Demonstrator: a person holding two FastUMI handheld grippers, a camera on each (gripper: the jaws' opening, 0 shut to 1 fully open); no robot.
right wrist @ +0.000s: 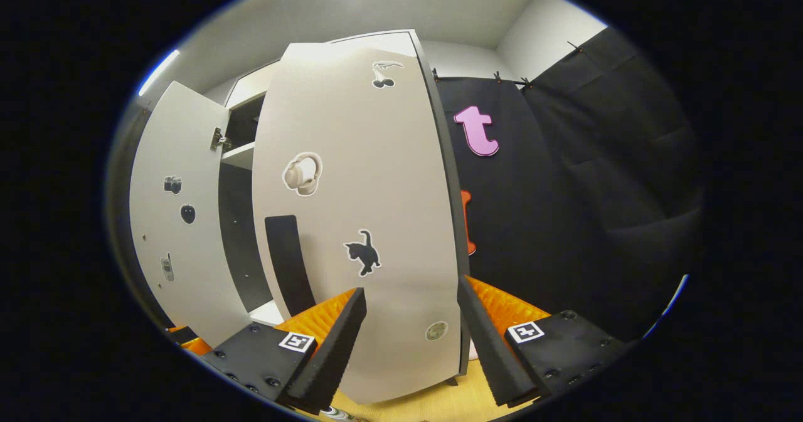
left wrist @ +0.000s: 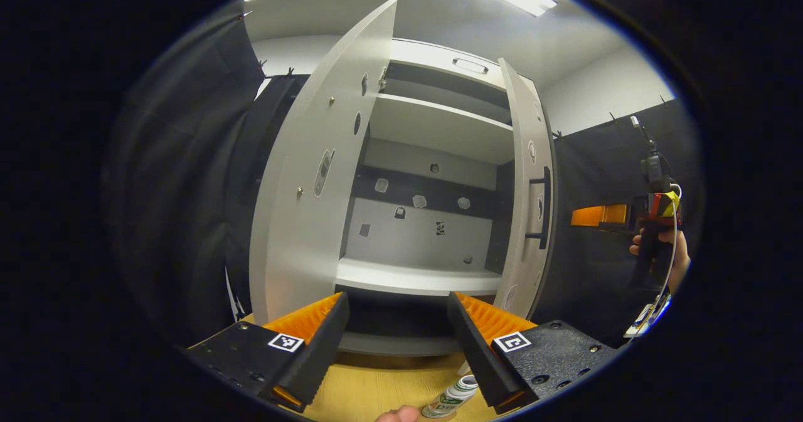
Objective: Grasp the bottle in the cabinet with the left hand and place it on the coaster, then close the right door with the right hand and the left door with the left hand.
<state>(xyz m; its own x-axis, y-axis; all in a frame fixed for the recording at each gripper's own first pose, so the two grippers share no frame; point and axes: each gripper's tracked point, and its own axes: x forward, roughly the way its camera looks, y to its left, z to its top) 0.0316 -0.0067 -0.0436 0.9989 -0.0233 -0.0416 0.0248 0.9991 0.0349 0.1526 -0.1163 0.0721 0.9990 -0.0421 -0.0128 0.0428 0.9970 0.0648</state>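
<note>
We see both doors of the cabinet open. Our left gripper and right gripper gape wide, holding nothing. The bottle stands on the table, label too small to read

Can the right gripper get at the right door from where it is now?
Probably yes. The right gripper is open and faces the outer face of the right door, which stands ajar, with nothing between them.
</note>
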